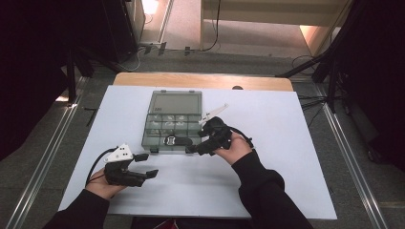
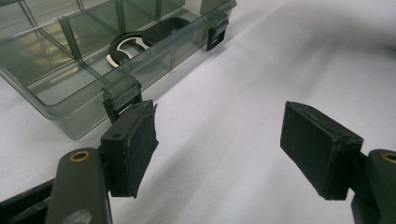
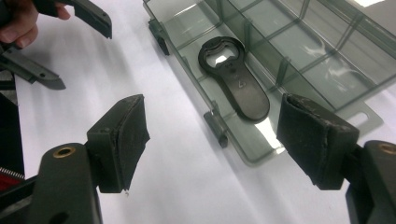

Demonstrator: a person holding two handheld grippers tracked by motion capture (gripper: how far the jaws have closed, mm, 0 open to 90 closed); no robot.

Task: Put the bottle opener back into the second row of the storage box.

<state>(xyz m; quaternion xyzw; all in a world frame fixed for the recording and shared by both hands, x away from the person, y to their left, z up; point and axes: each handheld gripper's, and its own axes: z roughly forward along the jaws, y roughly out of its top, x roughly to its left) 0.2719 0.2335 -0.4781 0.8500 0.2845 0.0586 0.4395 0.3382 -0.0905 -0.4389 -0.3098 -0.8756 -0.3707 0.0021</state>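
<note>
we see a white rectangular sheet (image 1: 286, 157) laid over a light wooden tabletop (image 1: 200, 80), whose far edge shows as a tan strip beyond it. around the table lies grey carpeted floor (image 1: 334, 157), with pale metal rails (image 1: 45, 157) running along it on the left and right. black cables (image 1: 313, 102) trail on the floor at the right, near dark stand legs (image 1: 329, 67). at the far end, a pale wooden platform (image 1: 267, 19) catches warm light, while both sides of the room fall into deep shadow.
</note>
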